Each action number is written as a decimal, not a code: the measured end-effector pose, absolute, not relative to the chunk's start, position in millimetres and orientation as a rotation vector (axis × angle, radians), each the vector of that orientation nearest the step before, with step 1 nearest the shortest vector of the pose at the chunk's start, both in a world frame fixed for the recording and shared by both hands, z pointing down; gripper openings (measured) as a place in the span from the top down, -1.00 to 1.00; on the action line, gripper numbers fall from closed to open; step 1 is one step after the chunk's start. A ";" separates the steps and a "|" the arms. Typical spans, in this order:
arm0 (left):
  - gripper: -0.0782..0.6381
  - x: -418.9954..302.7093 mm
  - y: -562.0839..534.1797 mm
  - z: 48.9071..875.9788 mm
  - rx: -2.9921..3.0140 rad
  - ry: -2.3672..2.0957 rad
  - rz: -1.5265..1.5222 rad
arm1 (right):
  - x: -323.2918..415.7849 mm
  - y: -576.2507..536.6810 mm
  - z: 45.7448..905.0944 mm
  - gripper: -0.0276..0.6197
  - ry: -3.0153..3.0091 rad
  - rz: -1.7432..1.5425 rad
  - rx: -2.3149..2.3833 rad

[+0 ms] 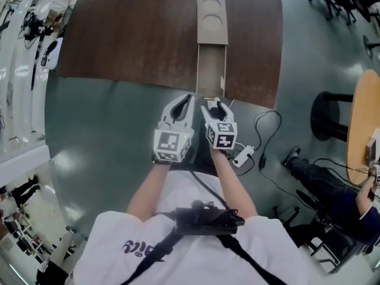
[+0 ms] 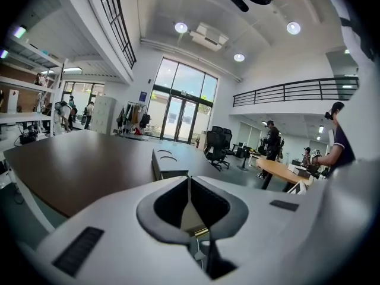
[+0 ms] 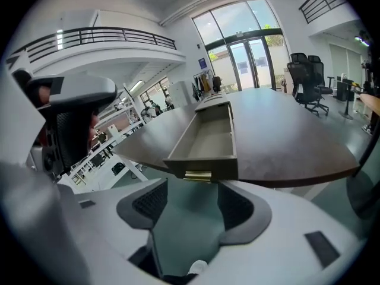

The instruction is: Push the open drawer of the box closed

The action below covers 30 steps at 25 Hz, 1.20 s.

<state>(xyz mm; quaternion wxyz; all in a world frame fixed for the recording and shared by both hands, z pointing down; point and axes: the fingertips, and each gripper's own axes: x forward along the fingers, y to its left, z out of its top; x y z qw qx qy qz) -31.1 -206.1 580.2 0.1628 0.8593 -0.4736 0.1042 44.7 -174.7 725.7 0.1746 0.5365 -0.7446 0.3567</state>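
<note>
A long tan box (image 1: pixel 212 19) lies on the dark brown table (image 1: pixel 130 34), with two round recesses in its top. Its drawer (image 1: pixel 211 70) is pulled out toward me and reaches the table's near edge. In the right gripper view the empty drawer (image 3: pixel 206 138) and its brass handle (image 3: pixel 198 175) sit just beyond my right gripper (image 3: pixel 193 198), which is open with nothing between its pads. From the head view the right gripper (image 1: pixel 215 106) is right at the drawer front. My left gripper (image 1: pixel 187 100) hovers beside it, left of the drawer, and is shut and empty (image 2: pixel 189 181).
On the grey floor to the right lie cables and a white power adapter (image 1: pixel 243 154). A black stool (image 1: pixel 329 114) and a round wooden table (image 1: pixel 363 123) stand further right, with a seated person (image 1: pixel 332 189). Office chairs (image 3: pixel 306 76) stand past the table.
</note>
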 end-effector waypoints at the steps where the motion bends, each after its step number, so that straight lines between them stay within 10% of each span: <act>1: 0.72 -32.9 -207.8 581.7 2.443 -1.359 0.301 | 44.2 -175.9 729.9 0.09 -2.098 1.027 1.521; 30: 0.72 -28.8 -256.5 597.1 2.350 -1.378 0.279 | 51.6 -211.2 732.0 0.38 -2.007 1.014 1.500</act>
